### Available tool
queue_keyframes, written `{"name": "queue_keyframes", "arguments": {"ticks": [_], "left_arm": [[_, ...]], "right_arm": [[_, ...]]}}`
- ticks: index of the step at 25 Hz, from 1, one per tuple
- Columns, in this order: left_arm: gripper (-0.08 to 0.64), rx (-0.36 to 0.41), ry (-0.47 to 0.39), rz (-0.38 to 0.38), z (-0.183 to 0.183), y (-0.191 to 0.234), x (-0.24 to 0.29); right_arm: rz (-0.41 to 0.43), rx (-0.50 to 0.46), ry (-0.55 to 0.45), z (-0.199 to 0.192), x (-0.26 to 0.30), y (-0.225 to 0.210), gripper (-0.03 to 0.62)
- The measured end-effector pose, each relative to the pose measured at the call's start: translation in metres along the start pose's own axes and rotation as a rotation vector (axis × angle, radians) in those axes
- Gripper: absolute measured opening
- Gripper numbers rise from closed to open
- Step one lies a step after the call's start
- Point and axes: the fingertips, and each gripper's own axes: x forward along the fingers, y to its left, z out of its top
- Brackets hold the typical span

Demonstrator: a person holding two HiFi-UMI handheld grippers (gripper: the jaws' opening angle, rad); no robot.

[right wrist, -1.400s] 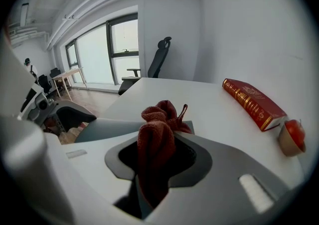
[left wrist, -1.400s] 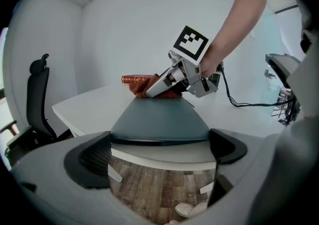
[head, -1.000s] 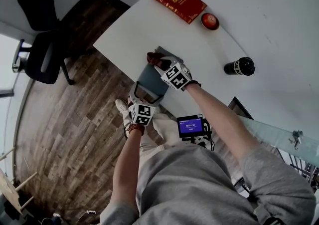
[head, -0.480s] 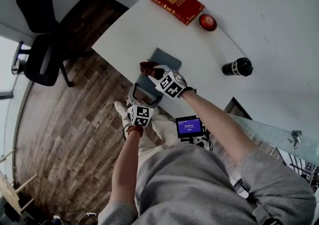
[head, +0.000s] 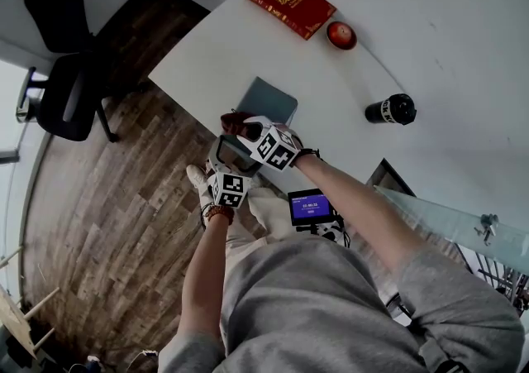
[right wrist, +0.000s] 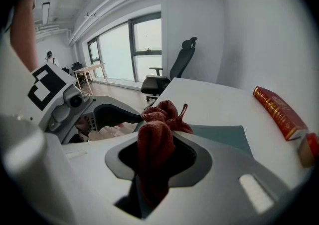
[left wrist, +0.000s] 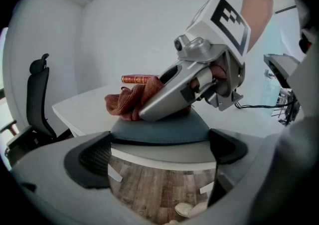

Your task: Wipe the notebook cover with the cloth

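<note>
The right tool [head: 241, 127] pinched the cloth [right wrist: 159, 119] onto the notebook [head: 269, 102] for wiping, while the left tool [head: 238, 156], jaws spread, flanked its near edge, apparently to steady it.

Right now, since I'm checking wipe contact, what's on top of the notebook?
A reddish-brown cloth, clamped in the right tool, rests on the grey notebook toward its near edge. The cover beneath cloth and tool is hidden.

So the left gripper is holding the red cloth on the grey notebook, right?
Not quite. It's the right gripper holding the red cloth on the grey notebook. The right gripper view shows the cloth pinched between its jaws.
</note>
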Motion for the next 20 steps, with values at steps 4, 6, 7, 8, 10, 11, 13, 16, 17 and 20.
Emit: {"name": "queue_keyframes", "arguments": {"ticks": [4, 6, 7, 8, 10, 11, 13, 16, 17, 20], "left_arm": [[0.604, -0.001, 0.001, -0.002, 0.0, 0.0, 0.0], [0.604, -0.001, 0.002, -0.001, 0.0, 0.0, 0.0], [0.605, -0.001, 0.004, -0.001, -0.001, 0.0, -0.001], [0.604, -0.001, 0.005, -0.002, -0.001, -0.001, -0.001], [0.604, 0.001, 0.004, -0.001, 0.0, -0.001, 0.0], [0.604, 0.001, 0.004, -0.001, 0.0, -0.001, 0.0], [0.605, 0.0, 0.006, -0.002, 0.0, 0.0, 0.0], [0.604, 0.001, 0.012, -0.003, -0.001, 0.0, 0.0], [0.604, 0.001, 0.015, -0.003, -0.001, 0.0, 0.0], [0.604, 0.001, 0.036, -0.002, -0.002, 0.001, 0.0]], "right_arm": [[0.031, -0.014, -0.003, 0.001, 0.001, 0.014, 0.115], [0.046, -0.023, -0.002, 0.002, 0.001, 0.021, 0.115], [0.054, -0.029, -0.001, 0.002, 0.001, 0.025, 0.115], [0.062, -0.034, 0.0, 0.001, 0.001, 0.028, 0.115], [0.075, -0.039, -0.001, 0.001, 0.001, 0.033, 0.115], [0.081, -0.039, -0.001, 0.001, 0.001, 0.035, 0.115], [0.095, -0.029, 0.003, 0.001, 0.001, 0.037, 0.115], [0.129, 0.001, 0.009, 0.001, 0.002, 0.043, 0.116], [0.144, 0.018, 0.008, 0.002, 0.003, 0.044, 0.115], [0.207, 0.093, 0.025, 0.002, 0.004, 0.046, 0.116]]}}
